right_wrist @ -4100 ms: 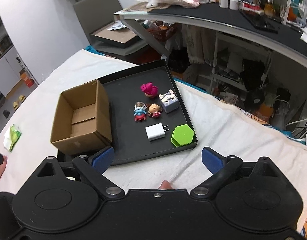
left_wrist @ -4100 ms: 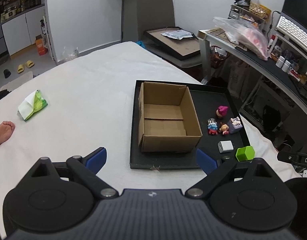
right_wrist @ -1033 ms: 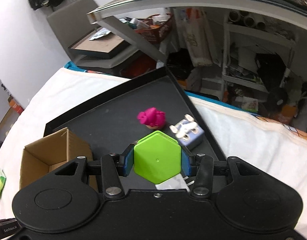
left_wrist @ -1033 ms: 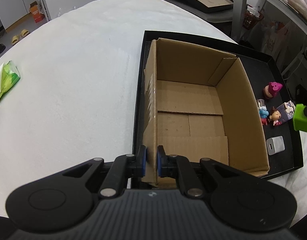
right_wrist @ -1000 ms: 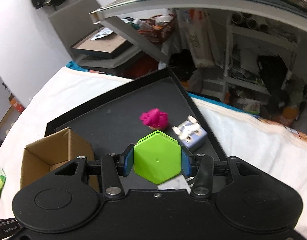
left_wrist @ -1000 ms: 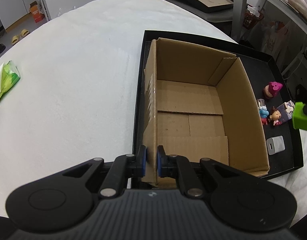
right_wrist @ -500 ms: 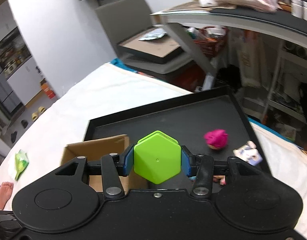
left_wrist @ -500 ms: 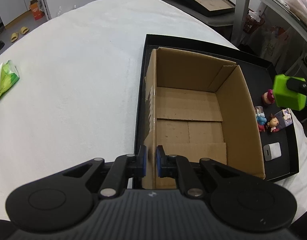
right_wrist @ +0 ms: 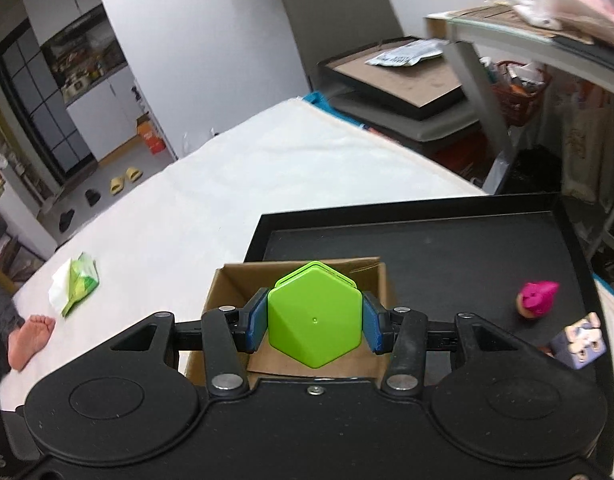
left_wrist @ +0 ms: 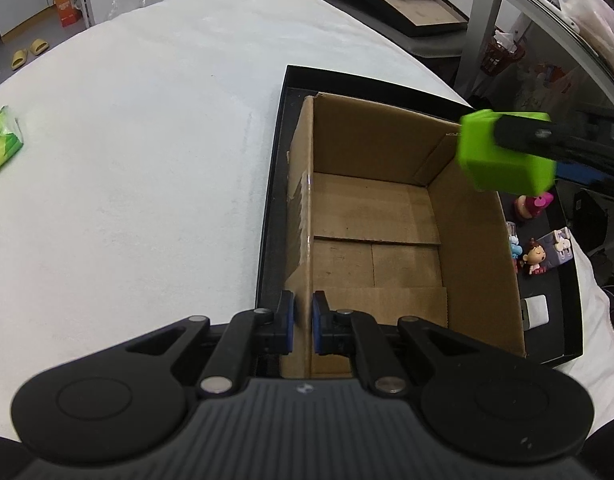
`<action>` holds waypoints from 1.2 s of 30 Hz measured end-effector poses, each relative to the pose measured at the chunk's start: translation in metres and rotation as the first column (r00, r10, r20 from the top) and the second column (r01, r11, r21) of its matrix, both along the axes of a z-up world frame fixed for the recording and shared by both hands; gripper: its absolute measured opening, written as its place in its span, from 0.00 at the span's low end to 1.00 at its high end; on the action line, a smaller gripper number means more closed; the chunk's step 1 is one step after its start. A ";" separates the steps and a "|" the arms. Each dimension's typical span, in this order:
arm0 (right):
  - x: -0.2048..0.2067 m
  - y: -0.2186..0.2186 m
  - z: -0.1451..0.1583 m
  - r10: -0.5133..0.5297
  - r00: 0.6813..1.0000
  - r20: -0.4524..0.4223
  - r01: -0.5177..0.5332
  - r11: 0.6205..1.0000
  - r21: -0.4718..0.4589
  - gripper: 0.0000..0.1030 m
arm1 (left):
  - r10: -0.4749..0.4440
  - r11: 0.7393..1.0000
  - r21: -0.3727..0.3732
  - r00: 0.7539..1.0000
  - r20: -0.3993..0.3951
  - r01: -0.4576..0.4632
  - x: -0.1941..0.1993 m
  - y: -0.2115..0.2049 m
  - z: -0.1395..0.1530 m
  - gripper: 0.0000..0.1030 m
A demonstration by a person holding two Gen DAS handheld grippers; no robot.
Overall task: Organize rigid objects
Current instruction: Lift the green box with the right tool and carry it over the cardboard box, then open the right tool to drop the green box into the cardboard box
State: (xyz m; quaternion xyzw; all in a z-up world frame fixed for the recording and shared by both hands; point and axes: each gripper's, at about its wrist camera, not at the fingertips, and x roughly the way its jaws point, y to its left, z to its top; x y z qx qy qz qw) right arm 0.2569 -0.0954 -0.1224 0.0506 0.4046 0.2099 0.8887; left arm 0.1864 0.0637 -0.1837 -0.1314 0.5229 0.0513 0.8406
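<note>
An open cardboard box [left_wrist: 387,236] stands in a black tray [left_wrist: 272,184] on the white bed. My left gripper [left_wrist: 301,322] is shut on the box's near-left wall. My right gripper [right_wrist: 314,324] is shut on a green hexagonal block [right_wrist: 315,314], held in the air above the box's far right corner; the same green block [left_wrist: 503,158] shows in the left wrist view. On the tray right of the box lie a pink figure [left_wrist: 535,205], a small doll [left_wrist: 533,257], a lilac cube [left_wrist: 559,247] and a white charger [left_wrist: 535,313]. The box is empty inside.
A green tissue pack [left_wrist: 1,146] lies far left on the bed. A person's bare foot [right_wrist: 29,338] rests at the bed's left edge. A desk [right_wrist: 527,40] and stacked frames [right_wrist: 403,80] stand beyond the tray.
My right gripper has carried the green block left from over the tray's toys to above the box. The left gripper keeps its hold on the box wall.
</note>
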 end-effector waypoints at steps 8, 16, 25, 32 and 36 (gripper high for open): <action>0.005 0.037 -0.020 0.052 0.997 -0.052 -0.054 0.998 -0.043 0.45 | 0.010 0.999 -0.045 1.000 -0.001 -0.010 0.002 0.010 -0.001 0.09; 0.006 0.057 -0.038 0.083 0.992 -0.092 -0.090 0.993 -0.077 0.45 | 0.021 0.996 -0.084 1.000 -0.017 -0.022 0.006 0.019 -0.002 0.09; 0.004 0.053 -0.042 0.087 0.989 -0.118 -0.090 0.996 -0.027 0.55 | 0.029 0.994 -0.109 0.999 -0.021 -0.031 0.007 0.024 -0.001 0.10; -0.006 0.038 -0.030 0.069 0.992 -0.102 -0.069 0.998 0.000 0.59 | 0.041 0.997 -0.068 0.999 -0.023 -0.043 0.008 0.019 0.003 0.12; -0.011 0.028 -0.023 0.052 0.995 -0.090 -0.052 0.999 0.006 0.60 | 0.049 0.998 -0.033 0.998 -0.036 -0.050 0.010 0.014 0.008 0.13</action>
